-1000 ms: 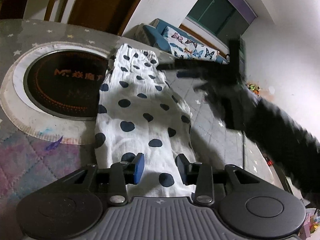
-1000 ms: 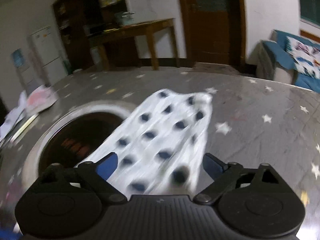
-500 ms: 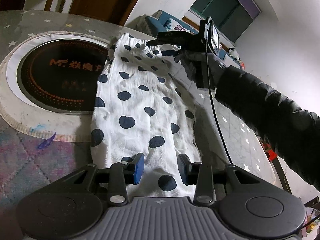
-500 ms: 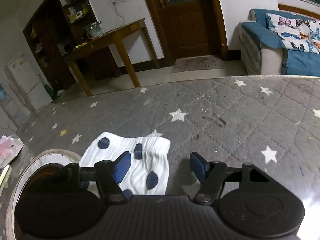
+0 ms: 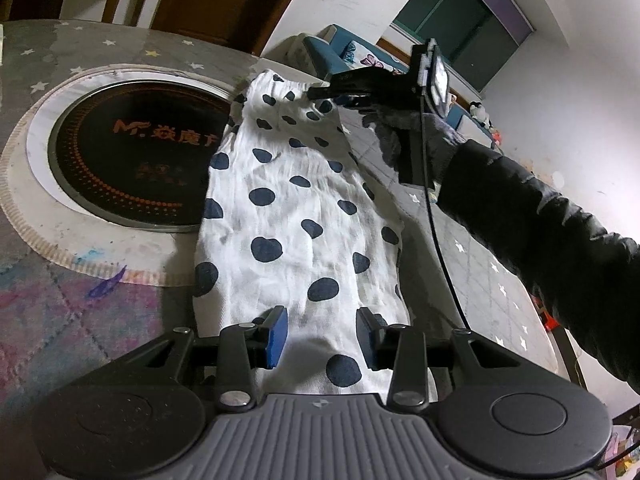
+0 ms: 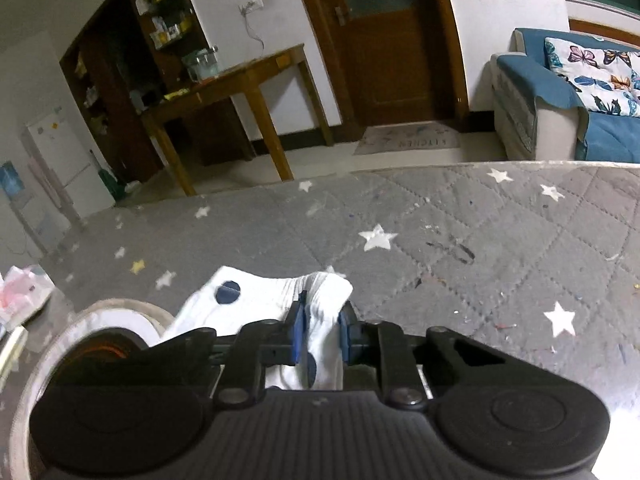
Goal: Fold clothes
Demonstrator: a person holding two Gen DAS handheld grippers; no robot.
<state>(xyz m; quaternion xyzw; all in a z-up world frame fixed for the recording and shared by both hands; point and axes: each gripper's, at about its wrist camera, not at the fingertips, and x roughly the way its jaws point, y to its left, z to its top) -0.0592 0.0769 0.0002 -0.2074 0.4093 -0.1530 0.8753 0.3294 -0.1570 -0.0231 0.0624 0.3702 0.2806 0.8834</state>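
Observation:
A white garment with dark blue dots [image 5: 288,208] lies stretched along the grey starred table cover [image 6: 480,260]. My left gripper [image 5: 322,338] hovers at its near end, jaws partly apart, with cloth lying between the blue pads and no clear squeeze on it. At the far end, my right gripper [image 5: 316,92] is held by a gloved hand with a black sleeve [image 5: 540,232]. In the right wrist view the right gripper [image 6: 322,332] is closing its jaws, and the pads pinch a bunched edge of the garment [image 6: 256,292].
A round black hob [image 5: 132,152] with a pale ring is set in the table, left of the garment. Papers [image 6: 24,296] lie at the table's far left. Beyond the table edge stand a wooden side table [image 6: 240,80] and a blue sofa [image 6: 560,92].
The right gripper travelled along the garment to its far end, and its jaws went from wide apart to pinched on the cloth edge. The left gripper stayed where it was.

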